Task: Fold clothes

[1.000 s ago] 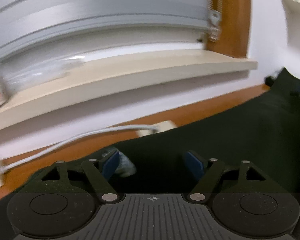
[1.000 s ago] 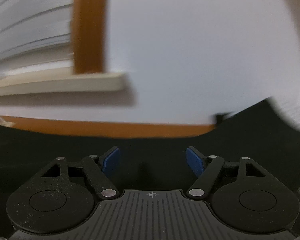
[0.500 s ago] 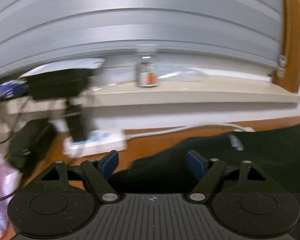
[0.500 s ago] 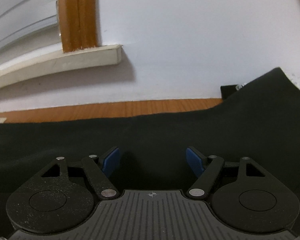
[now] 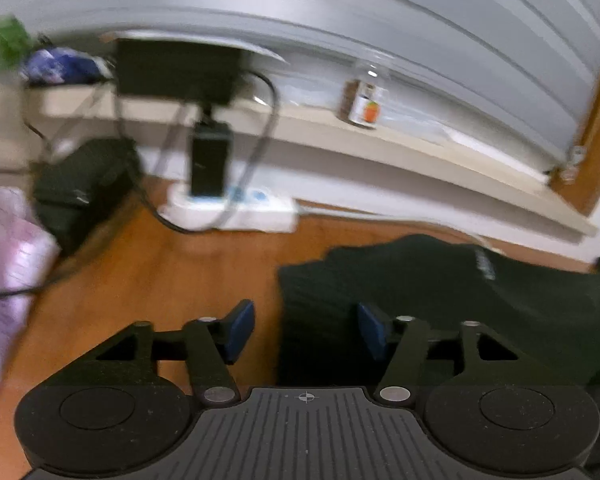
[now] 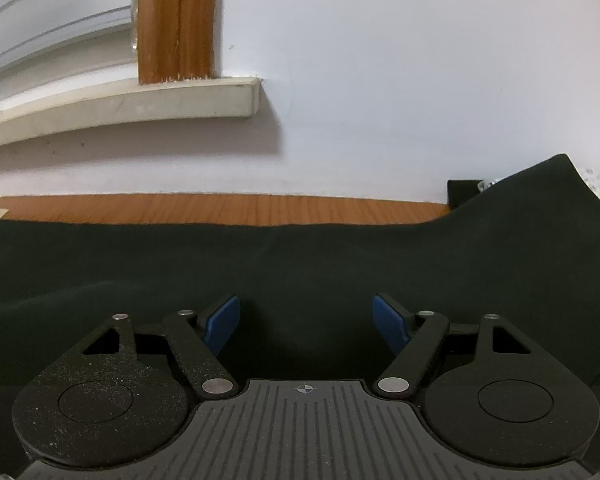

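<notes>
Since my left gripper (image 5: pixel 306 330) is closing astride the dark garment (image 5: pixel 440 292)'s edge, pads not yet pressing, it may pinch only one layer; my right gripper (image 6: pixel 306 324) hangs open, empty, above the cloth; farther off, the power strip (image 5: pixel 236 210)'s cables could snag.

Dark garment (image 6: pixel 300 256): matt cloth, soft, faint weave. Table (image 5: pixel 172 280): orange-brown wood, smooth, slight sheen. Window frame (image 6: pixel 176 20): same wood, grain showing. Sill (image 6: pixel 140 106): cream, matt, scuffed. Wall (image 6: pixel 400 80): white paint, matt. Left gripper (image 5: pixel 306 330): black matt plastic, speckled, metal pins shining, blue pads smooth. Right gripper (image 6: pixel 306 324): same finish. Power strip (image 5: pixel 236 210): white glossy plastic.
</notes>
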### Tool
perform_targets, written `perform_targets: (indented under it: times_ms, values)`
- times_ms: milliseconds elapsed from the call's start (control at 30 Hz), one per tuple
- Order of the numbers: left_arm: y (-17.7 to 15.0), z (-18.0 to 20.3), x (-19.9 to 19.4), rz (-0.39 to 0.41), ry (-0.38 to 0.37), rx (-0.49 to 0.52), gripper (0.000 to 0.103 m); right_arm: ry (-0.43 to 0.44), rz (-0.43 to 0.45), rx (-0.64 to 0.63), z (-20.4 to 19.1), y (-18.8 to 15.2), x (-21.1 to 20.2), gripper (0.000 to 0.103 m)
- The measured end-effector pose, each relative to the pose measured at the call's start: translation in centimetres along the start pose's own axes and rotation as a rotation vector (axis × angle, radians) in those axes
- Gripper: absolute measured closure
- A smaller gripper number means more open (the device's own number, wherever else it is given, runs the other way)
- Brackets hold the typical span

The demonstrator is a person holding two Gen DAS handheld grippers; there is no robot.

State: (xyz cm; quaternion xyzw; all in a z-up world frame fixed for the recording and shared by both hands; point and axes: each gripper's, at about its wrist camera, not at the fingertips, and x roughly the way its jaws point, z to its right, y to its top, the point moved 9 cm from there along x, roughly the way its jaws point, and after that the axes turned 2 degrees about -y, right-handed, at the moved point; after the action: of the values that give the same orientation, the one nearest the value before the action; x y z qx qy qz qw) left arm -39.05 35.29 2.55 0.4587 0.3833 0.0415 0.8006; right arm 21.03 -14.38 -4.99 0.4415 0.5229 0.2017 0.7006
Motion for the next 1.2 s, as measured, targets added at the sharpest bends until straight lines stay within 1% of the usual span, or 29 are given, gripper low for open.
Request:
perform_targets:
  times_ms: [100, 167, 200, 233, 300, 333, 367, 400, 433, 467, 533, 600, 633, 667, 700, 733, 767, 800, 833, 900, 967, 1033, 1067, 1133, 1200]
  values:
    - [0.6, -0.1, 1.7, -0.038, -0.084, -0.077, 0.037, -0.002, -0.002, -0.004, -0.1, 0.0, 0.0, 0.03]
    - [1.0, -0.3, 3.0, -0.08, -0.161, -0.169, 0.038, -0.003, 0.0, -0.003, -0.1, 0.0, 0.0, 0.03]
    - [1.2, -0.5, 3.5, -0.093, -0.189, -0.215, 0.041, -0.002, 0.001, -0.003, -0.1, -0.1, 0.0, 0.03]
    - [1.3, -0.8, 4.0, -0.102, -0.196, -0.25, 0.047, -0.002, 0.002, -0.003, -0.1, -0.1, 0.0, 0.03]
    - [1.6, -1.3, 5.1, -0.117, -0.203, -0.317, 0.053, -0.001, 0.003, -0.003, -0.1, -0.1, 0.0, 0.029]
    - [1.7, -1.3, 5.4, -0.111, -0.201, -0.334, 0.064, -0.001, 0.003, -0.004, -0.1, -0.1, 0.0, 0.029]
    - [1.8, -1.3, 5.6, -0.103, -0.198, -0.347, 0.071, -0.002, 0.002, -0.005, -0.1, -0.1, 0.0, 0.029]
    - [2.0, -1.0, 5.4, -0.074, -0.18, -0.33, 0.076, -0.002, 0.001, -0.006, -0.2, -0.1, 0.0, 0.029]
    - [2.2, -0.6, 5.0, -0.041, -0.159, -0.307, 0.083, -0.002, 0.001, -0.008, -0.2, -0.1, 0.0, 0.029]
    - [2.5, -0.3, 4.7, -0.008, -0.139, -0.283, 0.084, -0.003, 0.001, -0.01, -0.2, -0.1, 0.0, 0.029]
    - [4.0, 1.1, 2.3, 0.144, -0.075, -0.215, 0.087, -0.004, 0.003, -0.013, -0.2, 0.0, 0.0, 0.029]
    - [5.5, 3.0, -0.7, 0.299, -0.014, -0.129, 0.087, -0.003, 0.003, -0.015, -0.3, -0.1, 0.0, 0.029]
    - [5.3, 4.4, -0.8, 0.276, -0.022, -0.078, 0.086, -0.002, 0.0, -0.016, -0.3, -0.1, 0.0, 0.029]
    - [4.9, 5.8, -0.7, 0.233, -0.038, -0.025, 0.083, -0.003, -0.001, -0.018, -0.3, -0.1, 0.0, 0.029]
    - [4.5, 7.3, -0.6, 0.19, -0.053, 0.027, 0.076, -0.003, -0.002, -0.02, -0.4, -0.1, 0.0, 0.029]
    - [3.5, 8.2, 0.1, 0.101, -0.084, 0.057, 0.071, -0.004, -0.002, -0.022, -0.4, -0.1, 0.0, 0.029]
    - [2.3, 8.6, 0.5, 0.041, -0.091, 0.067, 0.07, -0.005, -0.002, -0.023, -0.4, -0.1, 0.0, 0.029]
    - [1.1, 8.8, 0.8, -0.011, -0.093, 0.074, 0.07, -0.006, 0.0, -0.023, -0.4, 0.0, 0.0, 0.029]
    - [0.1, 8.8, 0.9, -0.037, -0.092, 0.084, 0.07, -0.006, 0.003, -0.023, -0.4, 0.0, -0.1, 0.029]
    - [-1.7, 8.5, 0.7, -0.072, -0.094, 0.092, 0.07, -0.006, 0.005, -0.021, -0.3, 0.0, -0.1, 0.029]
    - [-2.8, 7.9, 0.2, -0.083, -0.112, 0.072, 0.064, -0.004, 0.001, -0.022, -0.3, 0.0, 0.0, 0.029]
    - [-3.6, 8.1, -0.2, -0.093, -0.132, 0.082, 0.055, -0.005, -0.003, -0.027, -0.5, 0.0, 0.0, 0.029]
    - [-4.0, 8.1, -0.5, -0.098, -0.142, 0.089, 0.054, -0.005, -0.003, -0.028, -0.5, 0.0, 0.0, 0.029]
    - [-4.2, 8.2, -1.0, -0.096, -0.161, 0.094, 0.047, -0.006, -0.004, -0.03, -0.5, 0.0, 0.0, 0.029]
    - [-3.7, 7.9, -1.3, -0.074, -0.178, 0.077, 0.043, -0.007, -0.004, -0.03, -0.5, 0.0, 0.0, 0.029]
